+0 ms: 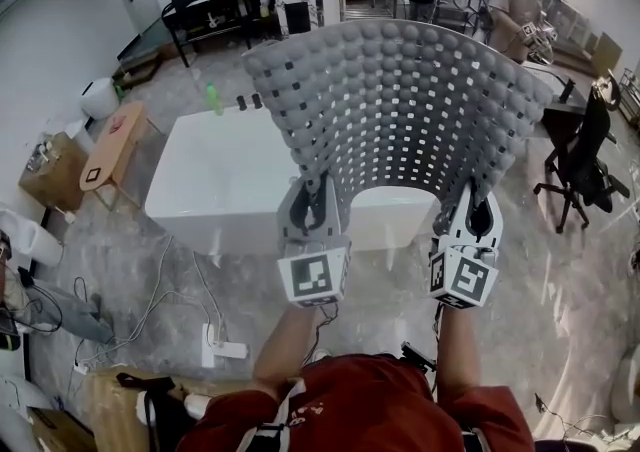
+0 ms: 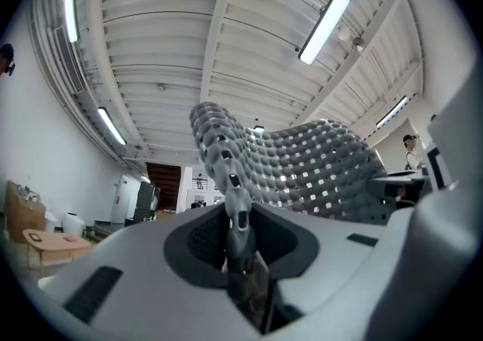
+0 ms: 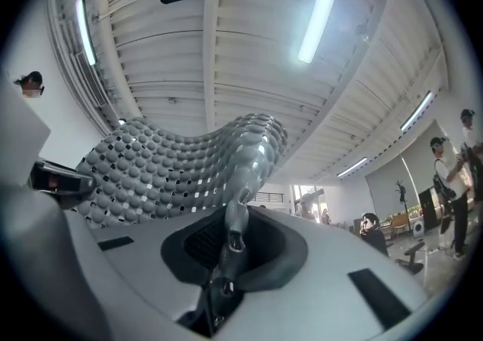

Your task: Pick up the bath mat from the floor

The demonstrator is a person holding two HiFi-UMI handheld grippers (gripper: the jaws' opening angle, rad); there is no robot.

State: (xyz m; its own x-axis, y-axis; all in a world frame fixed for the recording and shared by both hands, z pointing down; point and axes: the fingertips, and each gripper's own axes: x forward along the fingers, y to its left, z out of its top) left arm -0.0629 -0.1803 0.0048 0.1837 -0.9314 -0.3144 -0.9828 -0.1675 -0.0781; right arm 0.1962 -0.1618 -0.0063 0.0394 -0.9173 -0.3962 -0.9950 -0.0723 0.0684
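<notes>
The grey bath mat (image 1: 400,110) is up in the air, clear of the floor, and bowed into a wide arch (rounded bumps and square holes all over it). The left gripper (image 1: 313,202) has its jaws clamped on the mat's thin lower edge at about 7 o'clock. The right gripper (image 1: 472,205) is clamped the same way on the lower edge at 5 o'clock. Both grippers tilt up toward the ceiling. Behind the mat, toward 9 o'clock, stands a white table (image 1: 215,180) with a green bottle (image 1: 212,98) at its 12 o'clock edge. A black office chair (image 1: 585,165) sits at 3 o'clock.
</notes>
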